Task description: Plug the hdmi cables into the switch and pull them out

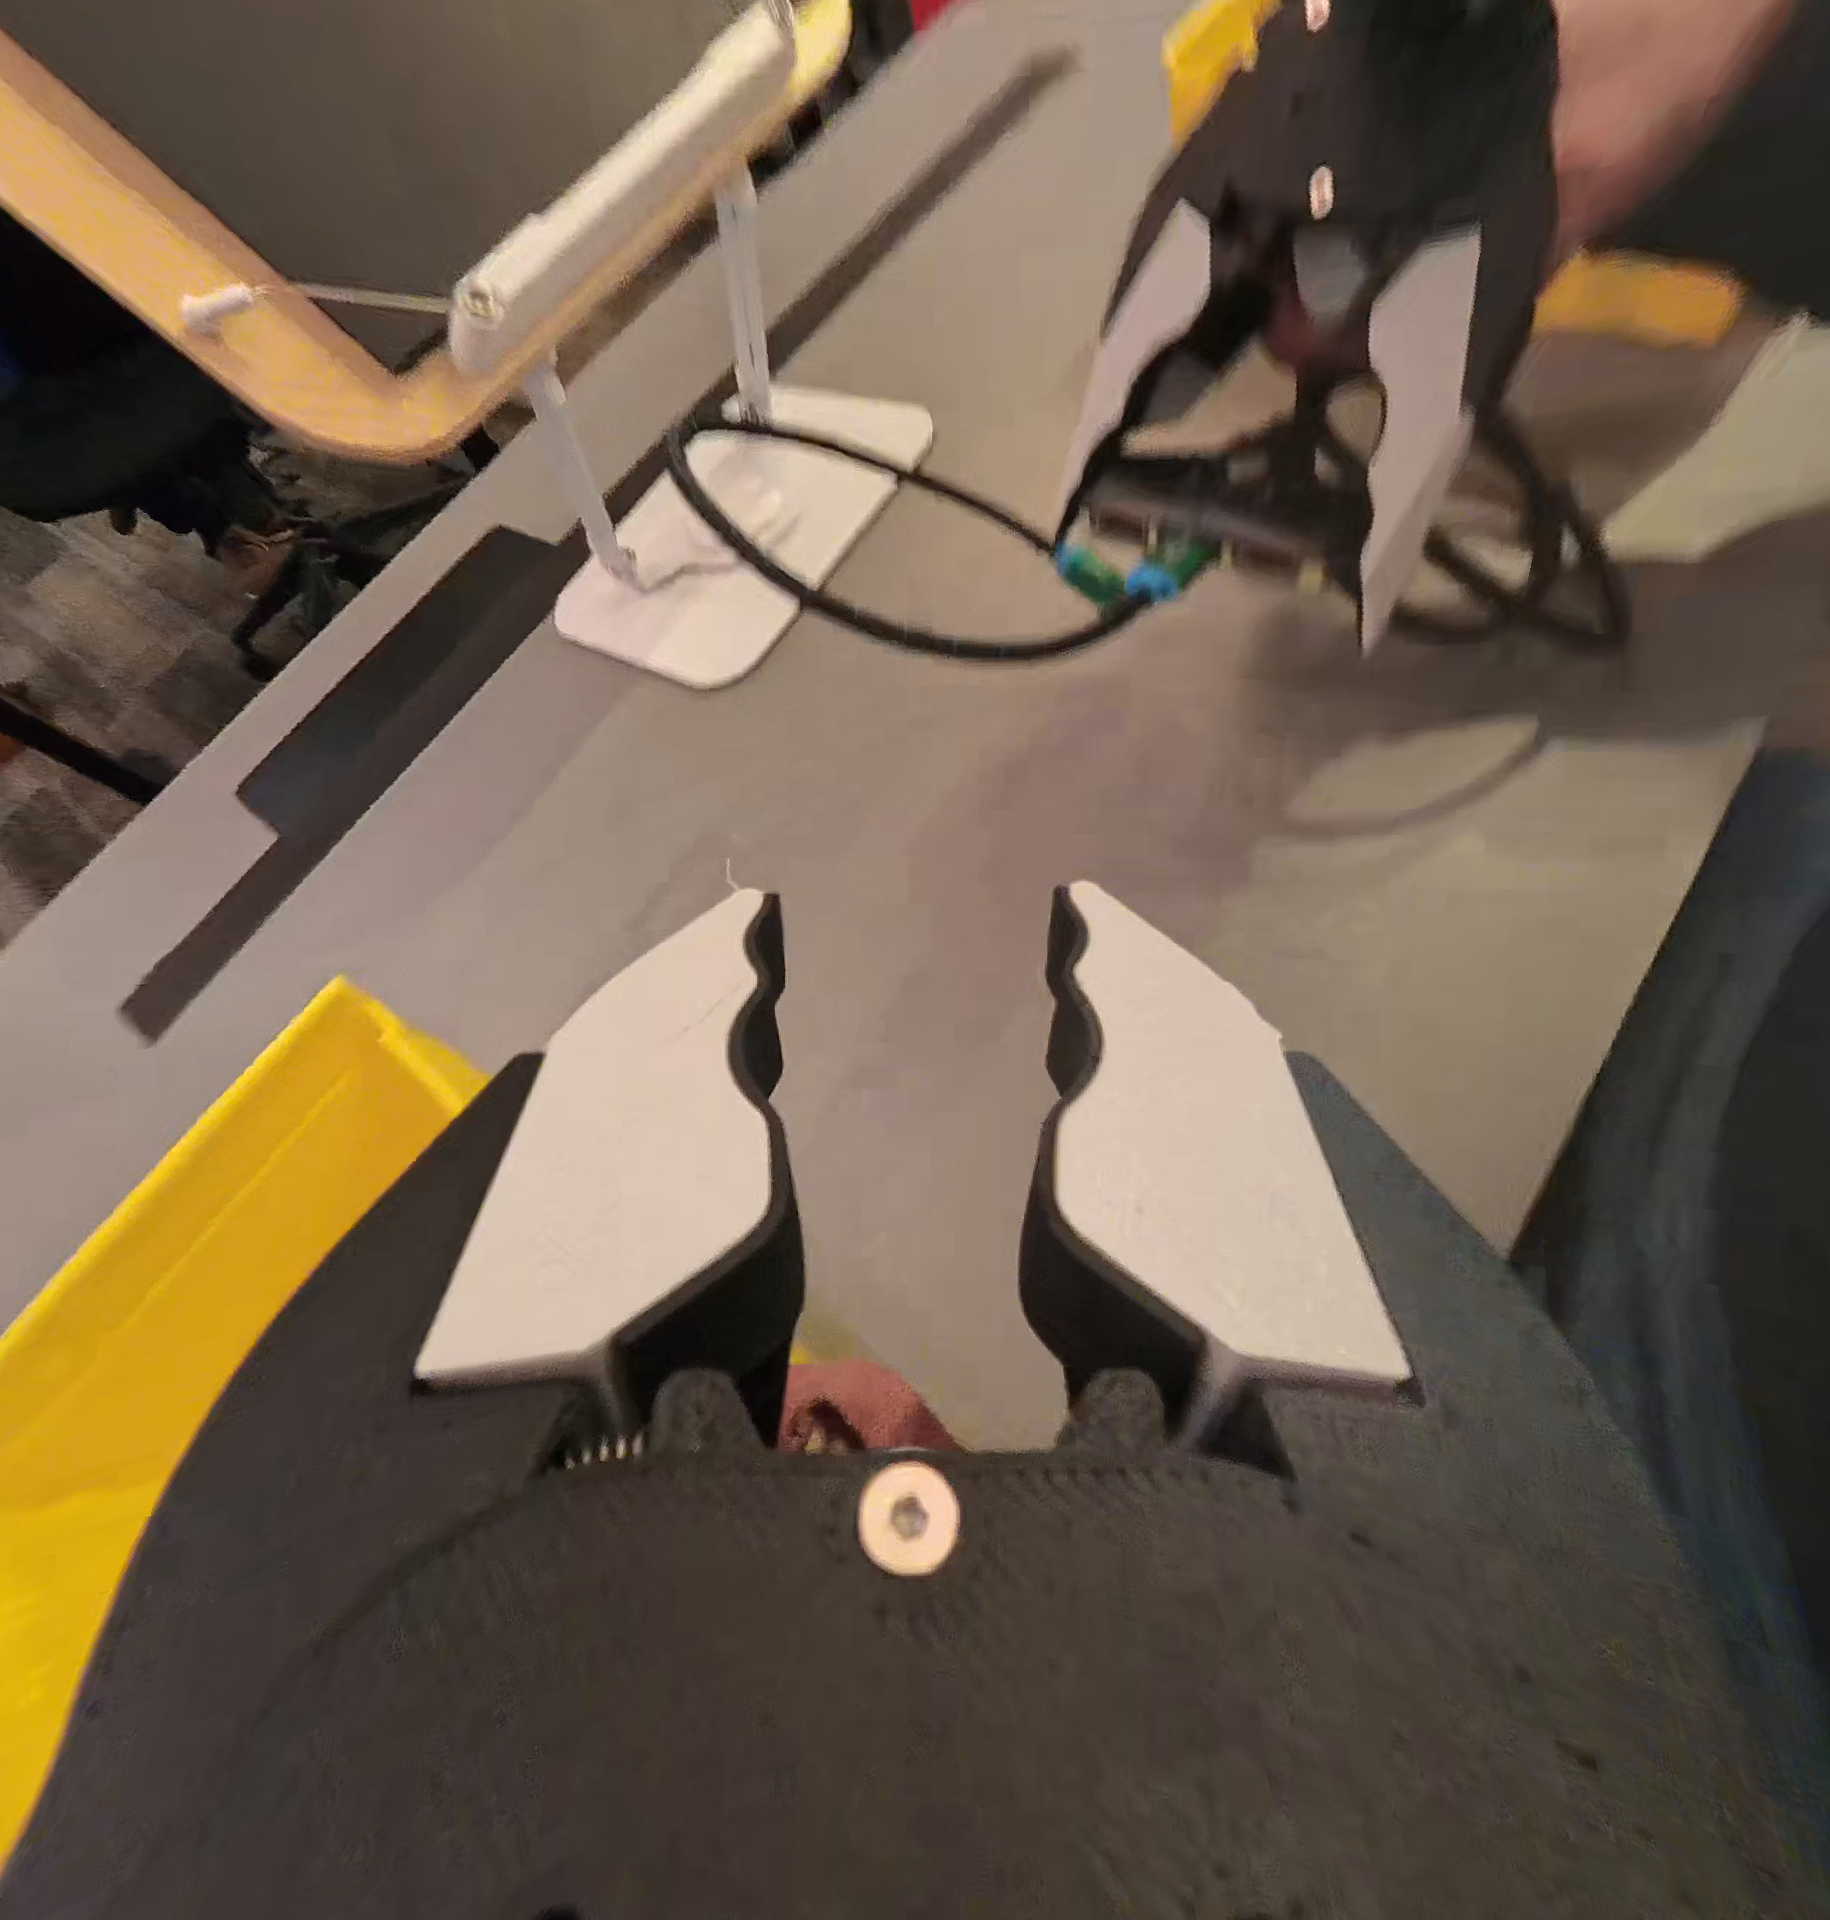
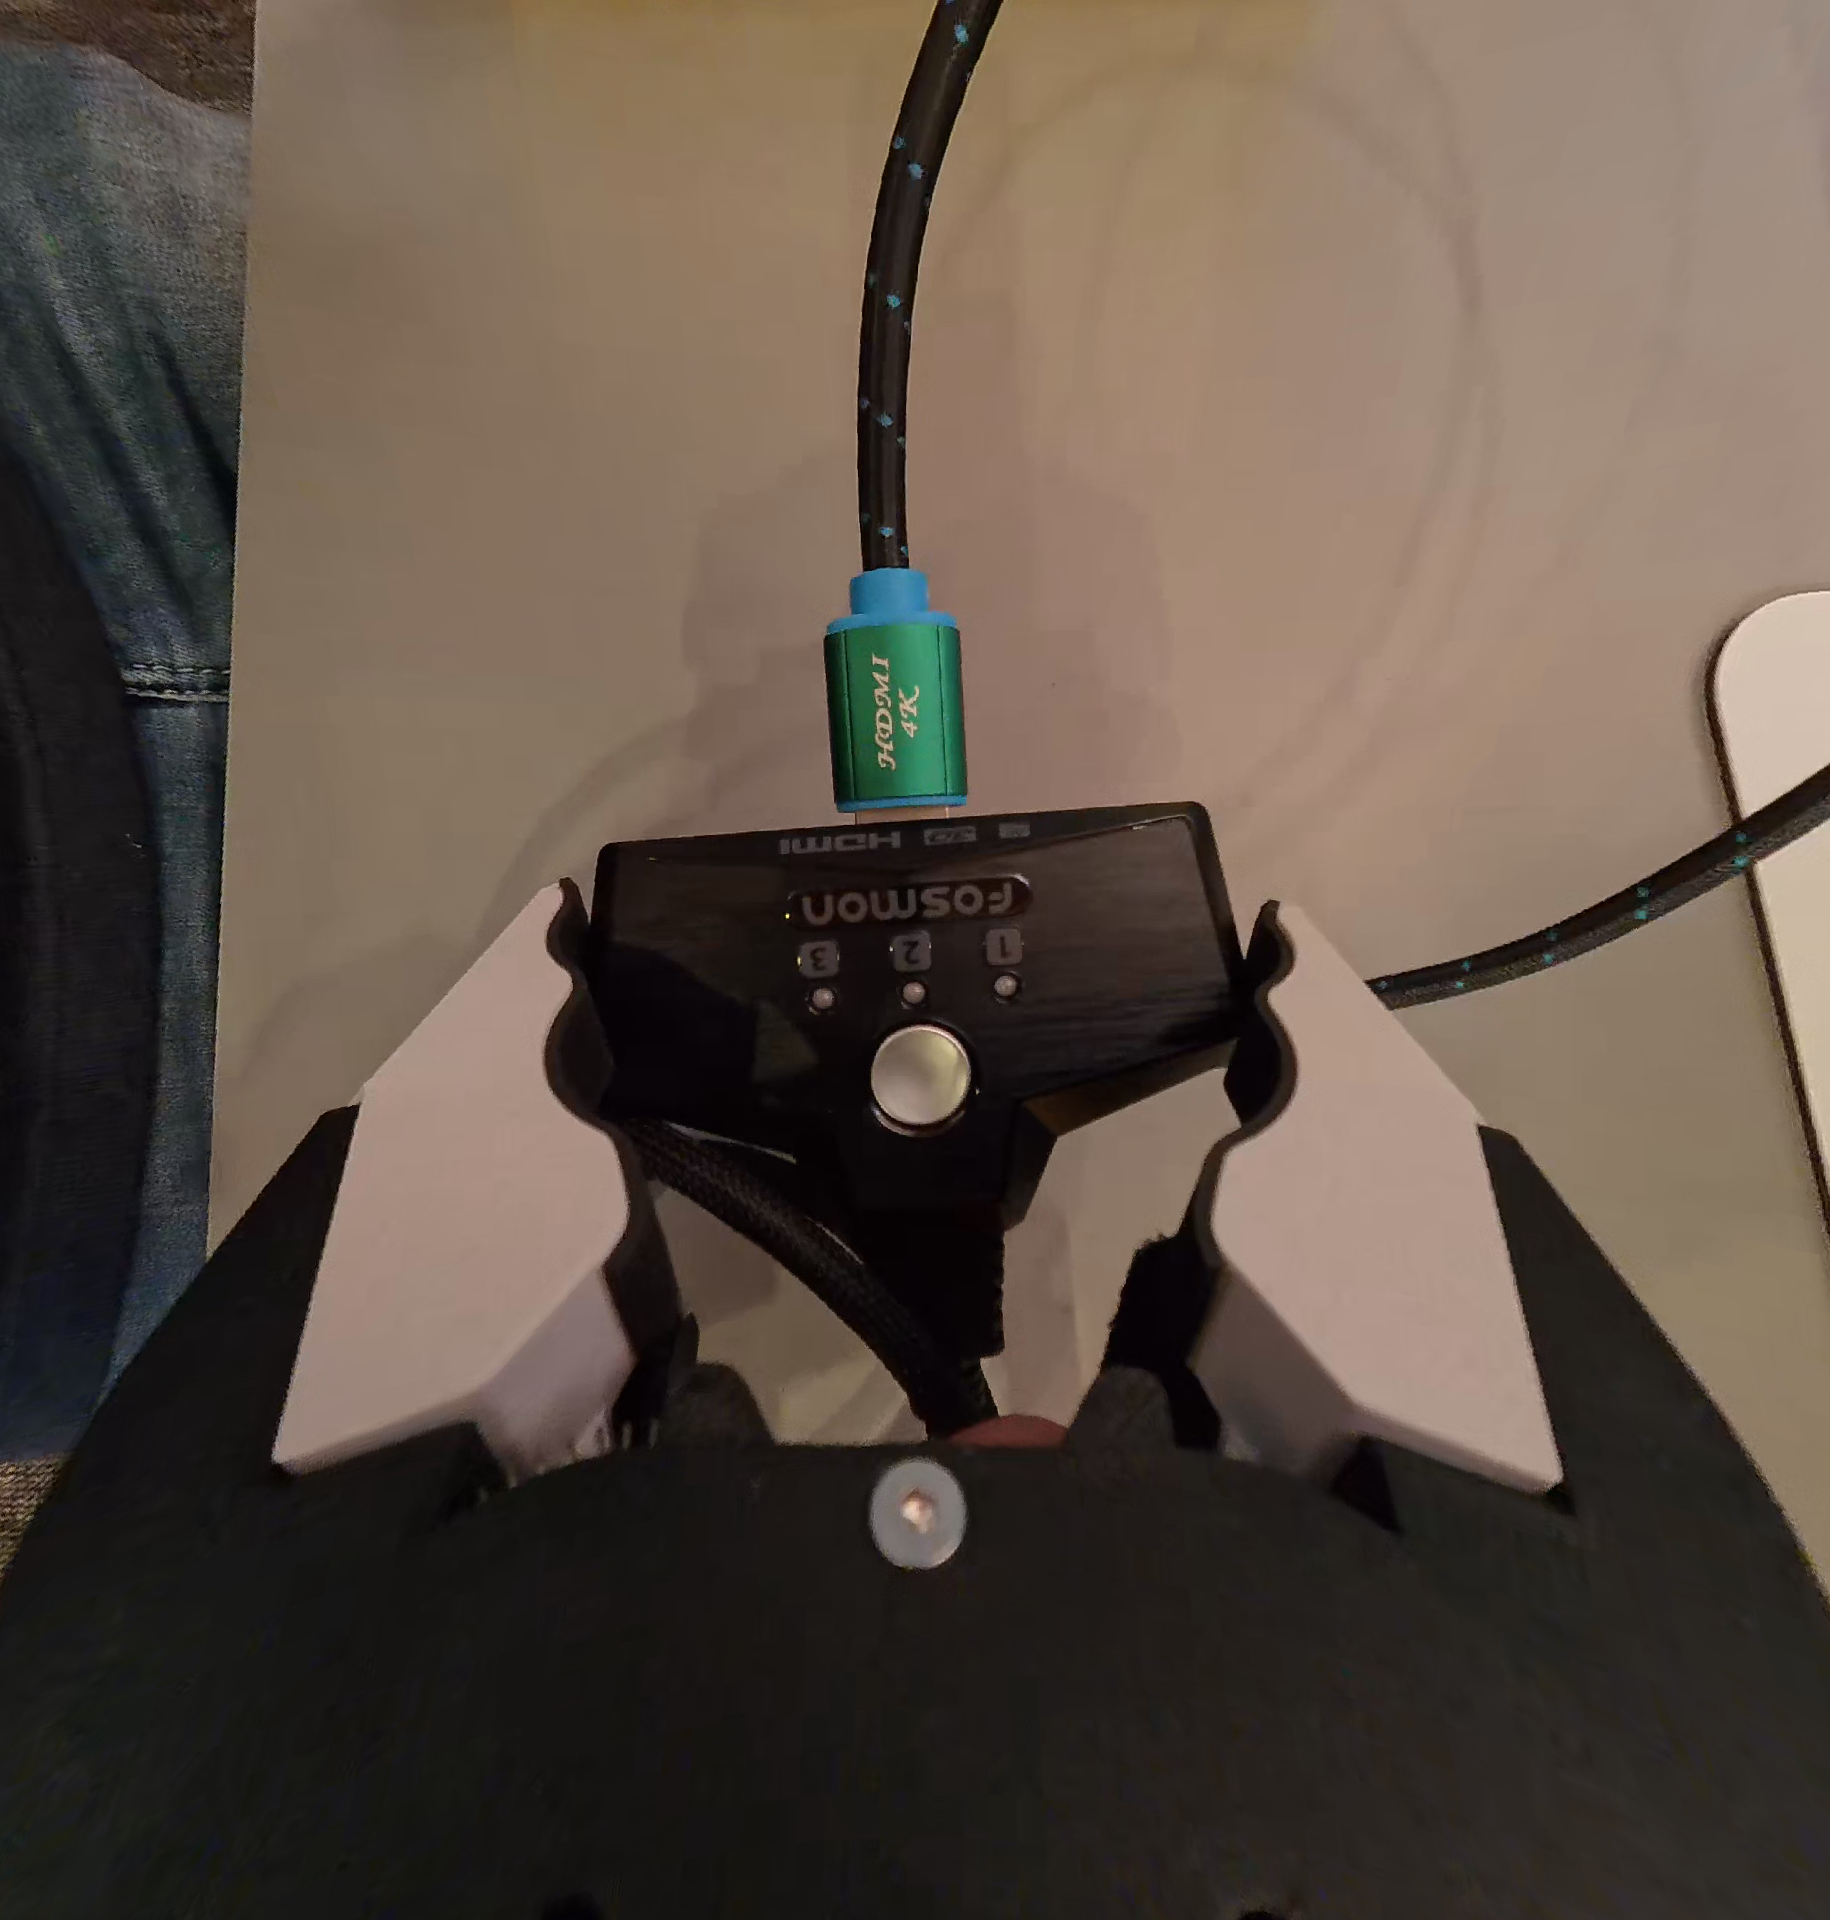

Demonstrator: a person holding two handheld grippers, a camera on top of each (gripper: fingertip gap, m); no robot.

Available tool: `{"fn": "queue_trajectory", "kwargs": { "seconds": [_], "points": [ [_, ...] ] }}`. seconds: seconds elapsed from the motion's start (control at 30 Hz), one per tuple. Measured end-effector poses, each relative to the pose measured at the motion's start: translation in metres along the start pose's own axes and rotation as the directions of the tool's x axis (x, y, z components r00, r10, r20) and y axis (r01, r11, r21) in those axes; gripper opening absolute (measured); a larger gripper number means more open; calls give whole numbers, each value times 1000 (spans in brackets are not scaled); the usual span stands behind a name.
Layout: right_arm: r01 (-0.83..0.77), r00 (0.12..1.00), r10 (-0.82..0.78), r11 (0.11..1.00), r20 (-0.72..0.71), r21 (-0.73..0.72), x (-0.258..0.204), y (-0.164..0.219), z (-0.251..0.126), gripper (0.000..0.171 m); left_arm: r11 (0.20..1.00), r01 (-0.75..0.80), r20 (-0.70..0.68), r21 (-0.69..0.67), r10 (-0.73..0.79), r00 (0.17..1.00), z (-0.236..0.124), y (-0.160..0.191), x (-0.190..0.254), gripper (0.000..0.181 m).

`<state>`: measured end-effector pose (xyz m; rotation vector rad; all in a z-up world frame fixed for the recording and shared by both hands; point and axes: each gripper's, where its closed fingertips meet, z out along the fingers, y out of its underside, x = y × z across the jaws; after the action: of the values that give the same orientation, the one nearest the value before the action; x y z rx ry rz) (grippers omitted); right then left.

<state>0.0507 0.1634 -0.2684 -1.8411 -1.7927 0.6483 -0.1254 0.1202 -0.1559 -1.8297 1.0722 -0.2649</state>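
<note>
Two grippers in play, and the right gripper (image 2: 916, 930) has the job in hand: its white fingers (image 2: 475, 1122) straddle the black HDMI switch (image 2: 911, 935), one on each side edge, clamped on the box as it sits on the pale table (image 2: 1306, 520). One green-shelled HDMI plug (image 2: 895, 717) with blue collars is seated in the far edge of the switch, just left of centre, and its black braided cable (image 2: 885, 312) with blue flecks runs straight away and curves off to the upper right. A second braided cable (image 2: 1617, 883) trails out to the right, passing the corner of a white plate (image 2: 1804, 831); its end is hidden behind the finger. A plain black braided lead (image 2: 838, 1247) leaves the near side of the switch and dives under the gripper body. A round silver button (image 2: 921, 1070) shows on top.

Over on the left wrist view, the left gripper (image 1: 916, 914) hangs above bare grey table (image 1: 890, 779), jaws parted, nothing between them, well apart from the switch. Farther off, the right gripper (image 1: 1233, 540) stands over the switch, blurred, with green and blue plugs (image 1: 1129, 571) showing beneath it. A white stand (image 1: 745, 540) sits to the left with a black cable looped across its base.
</note>
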Motion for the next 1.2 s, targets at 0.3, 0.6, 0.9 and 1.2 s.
{"fn": "queue_trajectory", "kwargs": {
  "seconds": [0.3, 0.6, 0.9, 1.2],
  "points": [
    [-2, 1000, 2, 1000, 13, -25, -3, 6, 6, 122, 865, -156, 0, -477, 178, 984, -76, 140, -12, 53],
    [22, 1000, -21, 998, 17, -63, -8, 5, 11, 122, 770, -113, 131, -627, 247, 960, -90, 206, -30, 10],
    [16, 1000, -15, 998, 10, -62, -9, 5, 7, 122, 810, -101, 113, -578, 202, 973, -95, 202, -25, 9],
    [21, 1000, -20, 998, 18, -59, -12, 6, 9, 122, 751, -107, 125, -652, 246, 961, -110, 226, -37, 9]
  ]
}}
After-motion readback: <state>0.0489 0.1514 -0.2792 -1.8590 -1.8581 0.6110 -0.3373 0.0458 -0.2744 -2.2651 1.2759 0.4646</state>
